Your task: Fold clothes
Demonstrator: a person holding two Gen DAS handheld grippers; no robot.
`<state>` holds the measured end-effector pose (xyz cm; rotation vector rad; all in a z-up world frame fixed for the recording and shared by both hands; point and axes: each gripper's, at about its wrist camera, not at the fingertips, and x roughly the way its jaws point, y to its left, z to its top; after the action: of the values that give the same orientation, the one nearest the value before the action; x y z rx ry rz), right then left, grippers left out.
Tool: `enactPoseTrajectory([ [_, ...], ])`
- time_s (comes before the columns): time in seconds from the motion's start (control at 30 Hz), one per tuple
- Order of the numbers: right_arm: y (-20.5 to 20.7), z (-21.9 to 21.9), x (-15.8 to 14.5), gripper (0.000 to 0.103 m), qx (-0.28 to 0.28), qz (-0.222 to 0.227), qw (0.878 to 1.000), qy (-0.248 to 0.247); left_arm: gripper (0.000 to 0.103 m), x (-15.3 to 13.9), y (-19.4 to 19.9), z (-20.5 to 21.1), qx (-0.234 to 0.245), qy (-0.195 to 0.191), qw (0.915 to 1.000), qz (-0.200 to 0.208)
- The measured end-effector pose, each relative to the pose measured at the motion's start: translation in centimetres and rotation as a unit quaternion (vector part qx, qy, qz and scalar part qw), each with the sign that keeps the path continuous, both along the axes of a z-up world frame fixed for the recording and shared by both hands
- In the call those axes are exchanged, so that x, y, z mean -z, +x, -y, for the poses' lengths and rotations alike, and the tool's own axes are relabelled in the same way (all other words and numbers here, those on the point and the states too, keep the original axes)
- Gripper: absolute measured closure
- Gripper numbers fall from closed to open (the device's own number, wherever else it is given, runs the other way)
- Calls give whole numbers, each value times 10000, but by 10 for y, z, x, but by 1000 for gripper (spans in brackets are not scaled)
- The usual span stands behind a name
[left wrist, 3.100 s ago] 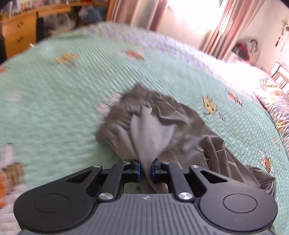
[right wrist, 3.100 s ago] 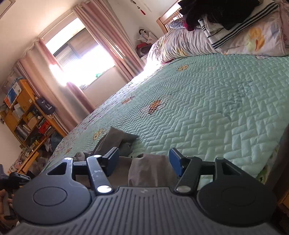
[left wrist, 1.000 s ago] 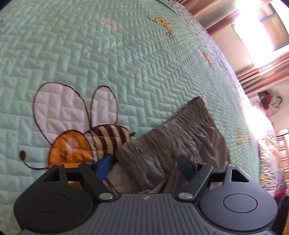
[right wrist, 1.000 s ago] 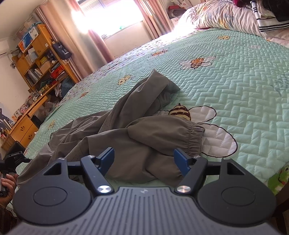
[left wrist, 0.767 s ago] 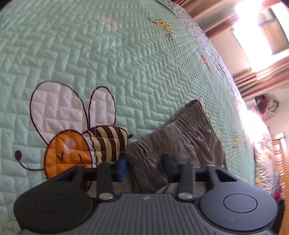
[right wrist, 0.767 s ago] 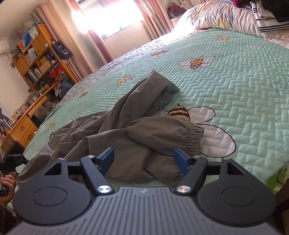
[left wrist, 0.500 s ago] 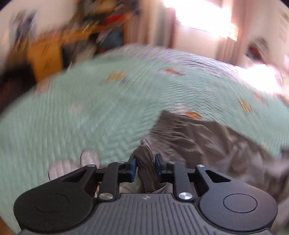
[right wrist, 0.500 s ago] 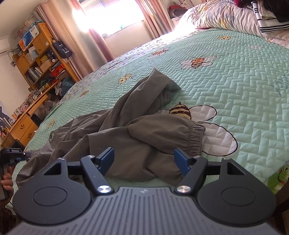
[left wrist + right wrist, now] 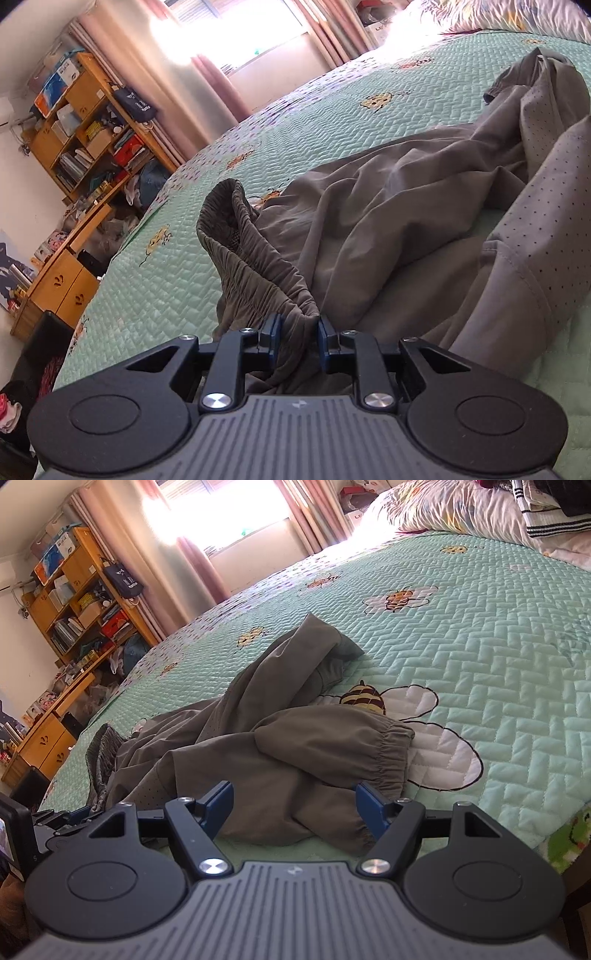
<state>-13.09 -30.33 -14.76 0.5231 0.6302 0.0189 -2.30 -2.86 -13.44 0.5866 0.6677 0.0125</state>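
Item: grey trousers (image 9: 280, 753), one pair, lying crumpled on the green quilted bedspread (image 9: 498, 635) near its front edge.

Left gripper (image 9: 297, 341): I have it narrowed onto the gathered elastic waistband (image 9: 255, 266); the jaws have just been closing and the cloth is bunched tight between the blue pads (image 9: 272, 339).

Right gripper (image 9: 295, 805): I hold it wide, low over the nearest trouser leg, gripping nothing. The elastic cuff (image 9: 395, 753) lies just beyond its right finger, over a stitched bee (image 9: 364, 698).

Step in hand, as I judge it: spreading the garment flat before any fold. To do it well, I would keep the waistband pinched firmly, take a cuff or the far waistband corner with the free claw, and draw the two apart so the legs untangle and lie side by side.

Condition: thin fabric, finely perforated along the side panels, heavily creased. One leg is thrown across the other, the second cuff end (image 9: 325, 635) peaked up farther back. Waistband stands ruffled and upright. No fold made yet.
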Motion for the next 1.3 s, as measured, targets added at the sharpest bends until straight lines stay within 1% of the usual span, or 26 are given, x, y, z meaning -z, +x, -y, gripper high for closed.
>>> enactPoseTrajectory([
  [0.07, 1, -2, 2, 29, -52, -25, 10000, 4, 78, 1, -3, -1, 11, -24, 10000, -14],
  [0.13, 2, -3, 3, 29, -97, -47, 9999, 7, 75, -2, -6, -3, -23, -247, 9997, -31],
  [0.17, 2, -3, 3, 29, -97, -52, 9999, 5, 73, -6, -7, -9, -69, -435, 9990, -44],
  [0.2, 2, -2, 3, 29, -89, -54, 9999, 1, 70, -12, -7, -17, -166, -704, 9974, -69],
  [0.23, 2, -2, 2, 29, -82, -56, 10000, -3, 68, -18, -7, -28, -298, -979, 9947, -89],
  [0.27, 2, -1, 2, 29, -60, -57, 10000, -6, 65, -23, -5, -40, -476, -1206, 9915, -93],
  [0.33, 2, 1, 3, 29, -10, -67, 10000, 14, 63, -30, -1, -69, -1001, -1527, 9831, -87],
  [0.4, 3, 2, 5, 29, 10, -89, 10000, 34, 64, -36, 2, -102, -1482, -1831, 9718, -68],
  [0.53, 5, -2, 7, 29, -71, -134, 9999, 22, 64, -38, -4, -155, -1846, -2573, 9480, -317],
  [0.63, 8, -6, 8, 29, -115, -173, 9998, -3, 63, -36, -12, -187, -2113, -2951, 9311, -360],
  [0.67, 9, -8, 8, 29, -124, -186, 9997, -12, 59, -36, -14, -196, -2190, -3042, 9264, -358],
  [0.7, 10, -9, 8, 29, -134, -197, 9997, -19, 52, -35, -15, -204, -2279, -3125, 9215, -346],
  [0.77, 12, -12, 8, 29, -170, -211, 9996, -35, 46, -36, -15, -218, -2459, -3232, 9134, -287],
  [0.8, 13, -14, 7, 29, -195, -208, 9996, -46, 46, -36, -15, -224, -2534, -3281, 9096, -258],
  [0.9, 15, -19, 6, 29, -267, -196, 9994, -74, 46, -38, -7, -243, -2607, -3639, 8938, -264],
  [0.97, 16, -21, 6, 29, -299, -224, 9993, -94, 45, -41, 1, -250, -2616, -3805, 8866, -267],
  [1.07, 16, -25, 5, 29, -418, -203, 9989, -59, 39, -37, 12, -253, -2712, -3893, 8791, -455],
  [1.13, 15, -30, 3, 29, -624, -84, 9980, -45, 38, -25, 17, -252, -2848, -3943, 8710, -684],
  [1.17, 15, -35, 1, 29, -763, -5, 9970, -110, 38, -18, 19, -251, -2857, -3972, 8685, -800],
  [1.2, 14, -41, -2, 29, -919, 75, 9954, -274, 38, -12, 21, -250, -2857, -3999, 8661, -913],
  [1.27, 12, -56, -6, 29, -1242, 241, 9896, -678, 34, -10, 24, -245, -2797, -3902, 8720, -959],
  [1.3, 10, -66, -8, 29, -1432, 340, 9844, -966, 34, -10, 26, -242, -2764, -3847, 8753, -974],
])
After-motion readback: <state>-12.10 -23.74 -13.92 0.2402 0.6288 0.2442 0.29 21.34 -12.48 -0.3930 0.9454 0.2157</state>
